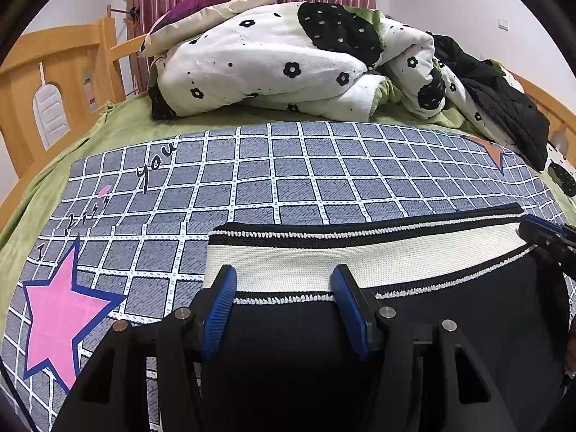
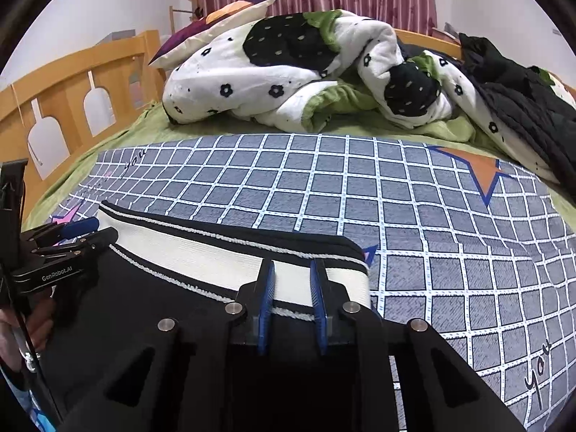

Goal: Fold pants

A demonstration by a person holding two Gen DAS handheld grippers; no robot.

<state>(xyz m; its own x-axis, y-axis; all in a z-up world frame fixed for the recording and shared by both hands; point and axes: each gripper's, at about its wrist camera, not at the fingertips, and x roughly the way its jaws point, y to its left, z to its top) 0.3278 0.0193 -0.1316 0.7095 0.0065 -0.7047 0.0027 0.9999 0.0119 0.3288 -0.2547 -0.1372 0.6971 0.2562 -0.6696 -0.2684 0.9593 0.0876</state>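
The black pants (image 1: 432, 324) lie on the checked sheet (image 1: 252, 180) of the bed. Both claws stand over the white waistband: left claw (image 1: 284, 280) released, right claw (image 2: 292, 270) narrower, not pinching.

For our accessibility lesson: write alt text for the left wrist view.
Black pants with a cream waistband lie on a grey checked sheet; the left gripper straddles the waistband, jaws apart. A rumpled flowered blanket lies behind.
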